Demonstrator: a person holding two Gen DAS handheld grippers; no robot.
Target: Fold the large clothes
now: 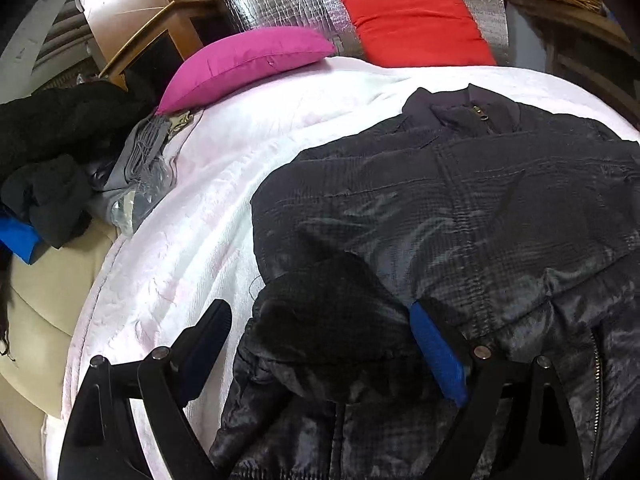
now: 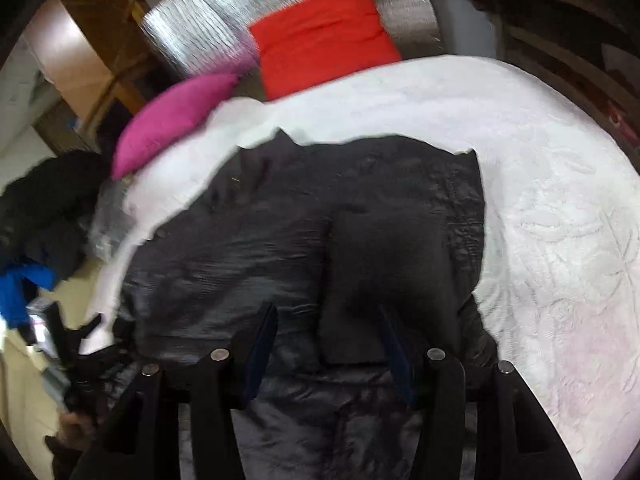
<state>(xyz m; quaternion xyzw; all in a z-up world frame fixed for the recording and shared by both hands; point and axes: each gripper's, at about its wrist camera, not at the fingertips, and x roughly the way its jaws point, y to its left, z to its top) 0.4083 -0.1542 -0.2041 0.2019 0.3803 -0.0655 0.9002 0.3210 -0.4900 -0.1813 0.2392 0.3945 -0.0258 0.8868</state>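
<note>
A: Where did the jacket (image 1: 460, 208) lie from the left gripper (image 1: 324, 354)?

B: Dead ahead at twelve o'clock, spread on the white blanket (image 1: 192, 216), collar far, hem near, long axis running six to twelve. A folded sleeve cuff (image 1: 332, 312) sat between the wide jaws, apparently ungripped.

A: And the right gripper (image 2: 326, 344)?

B: Half open over the other sleeve (image 2: 384, 276), nothing visibly pinched. Both seemed equally near.

A: How did it look?

B: Dark, shiny, quilted, zipped up, sleeves crossed inward
</note>
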